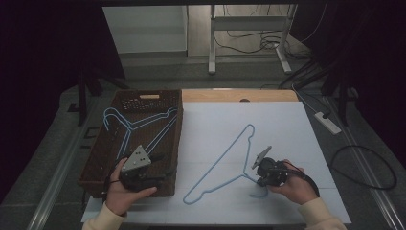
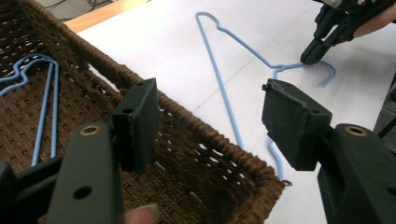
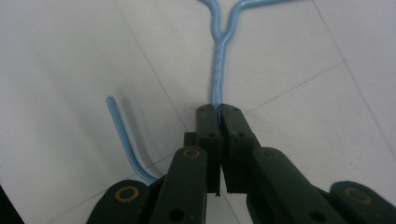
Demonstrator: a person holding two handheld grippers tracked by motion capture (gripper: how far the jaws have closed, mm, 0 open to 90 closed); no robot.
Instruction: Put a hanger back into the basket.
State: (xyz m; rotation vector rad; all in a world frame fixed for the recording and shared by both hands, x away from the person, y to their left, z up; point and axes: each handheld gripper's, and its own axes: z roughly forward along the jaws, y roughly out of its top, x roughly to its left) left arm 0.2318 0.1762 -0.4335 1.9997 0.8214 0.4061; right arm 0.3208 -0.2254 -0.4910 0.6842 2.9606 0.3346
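The right gripper (image 3: 219, 112) has its jaws pressed together on the twisted neck of the blue hanger (image 3: 219, 70), just below the fork where its two shoulders split. The hook of that hanger curls away to the left of the jaws in the right gripper view and runs back under the gripper body. In the high view the right gripper (image 1: 261, 181) points down and to the left at the table, with the right hand (image 1: 292, 184) wrapped round its body from behind, wrist low and the sleeve coming in from the bottom edge. The hanger (image 1: 225, 160) lies flat on the white sheet (image 1: 287, 124), its long bar running up and away from the grip toward the middle of the table, well apart from the basket.

The left gripper (image 2: 210, 121) has its jaws wide apart with nothing between the pads; they hang over the near corner of the basket (image 2: 210, 149). In the high view the left hand (image 1: 127, 191) cups the left gripper (image 1: 160, 167) from beneath at the near right part of the basket (image 1: 98, 163), aimed to the right. Two more hangers (image 1: 131, 127) lie inside the basket, toward its far end.
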